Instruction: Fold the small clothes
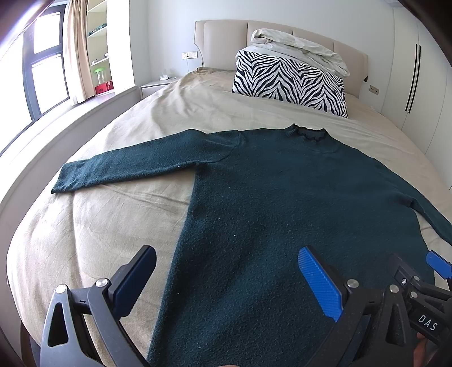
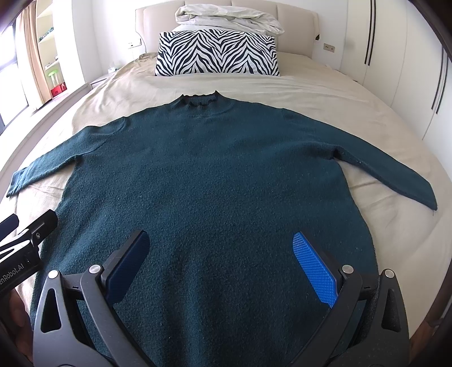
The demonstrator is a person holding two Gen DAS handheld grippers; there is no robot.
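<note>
The dark green sweater (image 2: 209,180) lies flat on the bed (image 2: 310,90), collar toward 12 o'clock. Both the left tongs (image 1: 226,282) and the right tongs (image 2: 220,268) hover above its hem, spread wide and holding nothing.

Both cameras look from the foot of the bed (image 2: 325,84) toward the headboard (image 2: 293,25), close above the sweater (image 2: 214,175); the left one sits further left.

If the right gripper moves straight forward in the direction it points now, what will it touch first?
Most likely the dark green sweater: the open right gripper points over its body toward the collar. Its height above the fabric is unclear.
</note>
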